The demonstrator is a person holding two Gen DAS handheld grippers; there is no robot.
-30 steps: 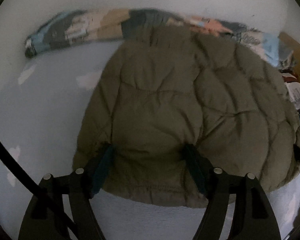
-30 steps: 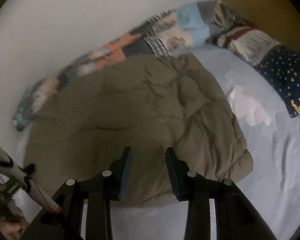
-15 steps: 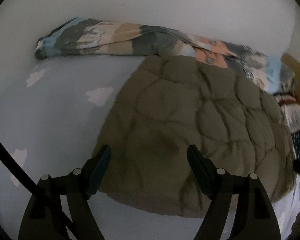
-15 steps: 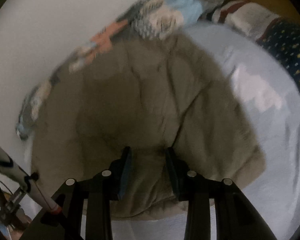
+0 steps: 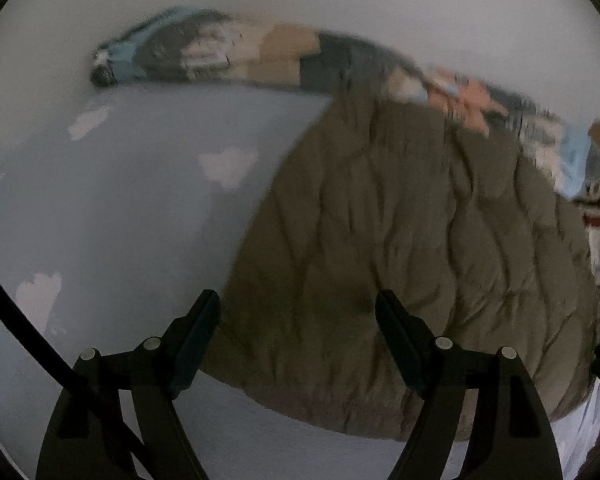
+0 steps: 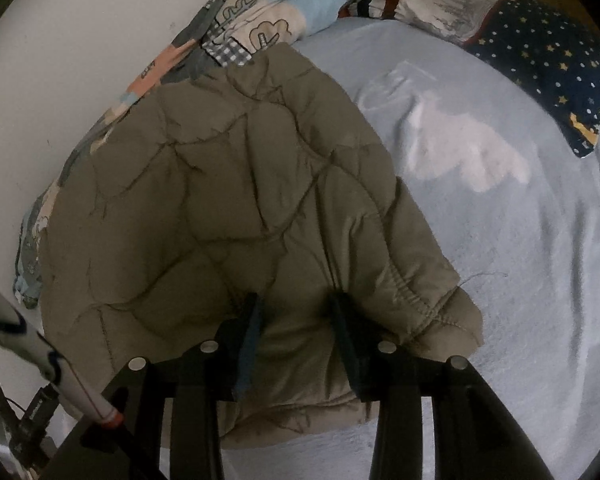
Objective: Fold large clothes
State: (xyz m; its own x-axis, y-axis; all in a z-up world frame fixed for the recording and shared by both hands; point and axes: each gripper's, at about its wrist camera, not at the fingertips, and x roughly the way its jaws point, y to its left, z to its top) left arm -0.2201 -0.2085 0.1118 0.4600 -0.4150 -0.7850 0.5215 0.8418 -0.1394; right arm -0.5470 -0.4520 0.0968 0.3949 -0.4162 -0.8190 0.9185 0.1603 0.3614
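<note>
Olive quilted jacket point(image 6: 236, 208); no legible writing

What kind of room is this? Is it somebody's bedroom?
Most likely a bedroom. A puffy olive jacket lies on a bed with a light blue cloud-print sheet, a starry pillow and a patchwork quilt against the wall.

Dim, flat light; left view motion-blurred, right view sharper, fisheye-curved edges.

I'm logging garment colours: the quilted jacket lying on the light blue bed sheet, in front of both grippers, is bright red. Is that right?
Not quite. The quilted jacket is olive green, not red, as the right wrist view shows clearly. It does lie on the light blue bed sheet, in front of both grippers.
</note>
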